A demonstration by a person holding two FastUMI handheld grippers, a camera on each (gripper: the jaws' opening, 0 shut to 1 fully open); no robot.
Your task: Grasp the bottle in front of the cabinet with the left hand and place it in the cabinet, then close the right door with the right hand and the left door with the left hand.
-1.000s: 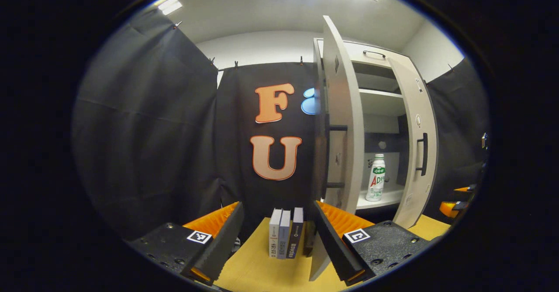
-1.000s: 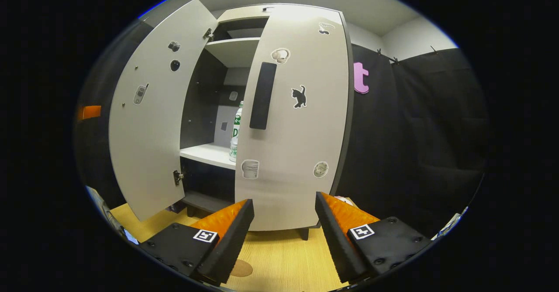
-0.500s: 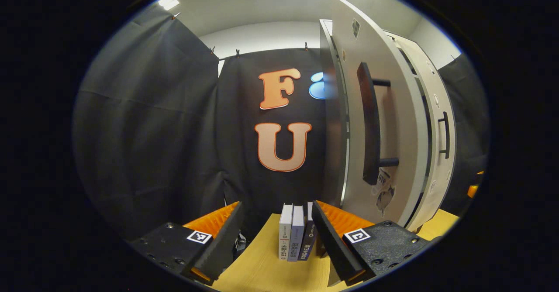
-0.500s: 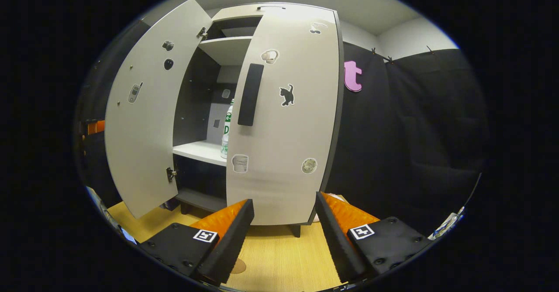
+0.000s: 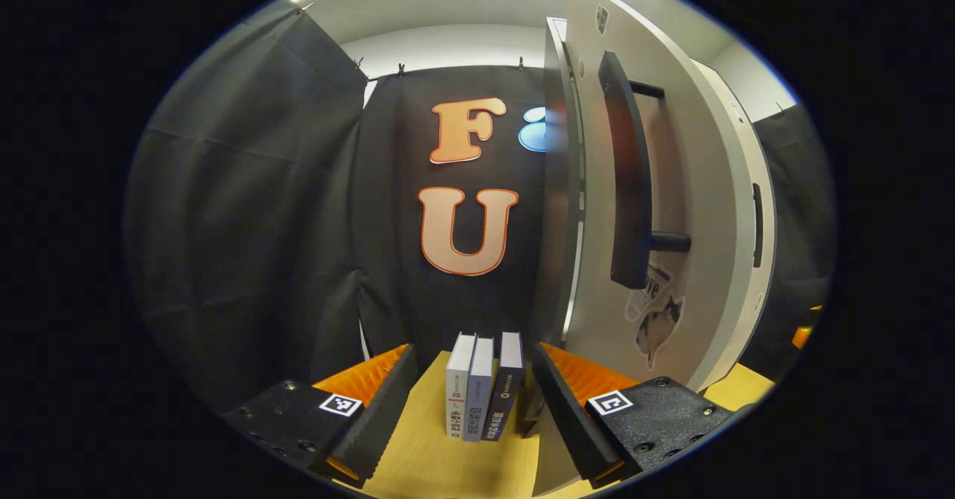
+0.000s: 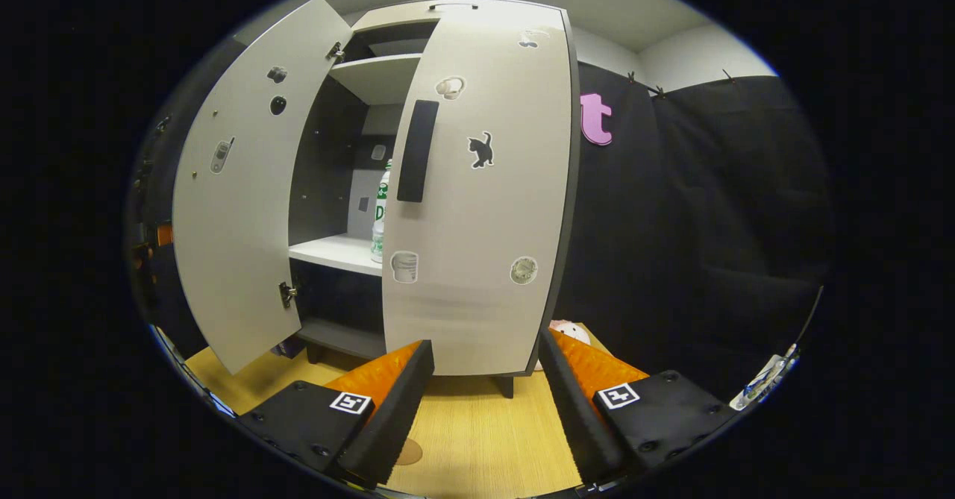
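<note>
Pale grey cabinet doors, black handle, black cat sticker; white-and-green bottle; yellow wood table.

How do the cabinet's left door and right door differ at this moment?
In the right gripper view, the left door is swung wide open with its inner face showing, while the right door is nearly shut with its outer face showing. The right door shows a dark handle and a cat sticker; the left door shows hinges and small fittings. Both are pale grey.
</note>
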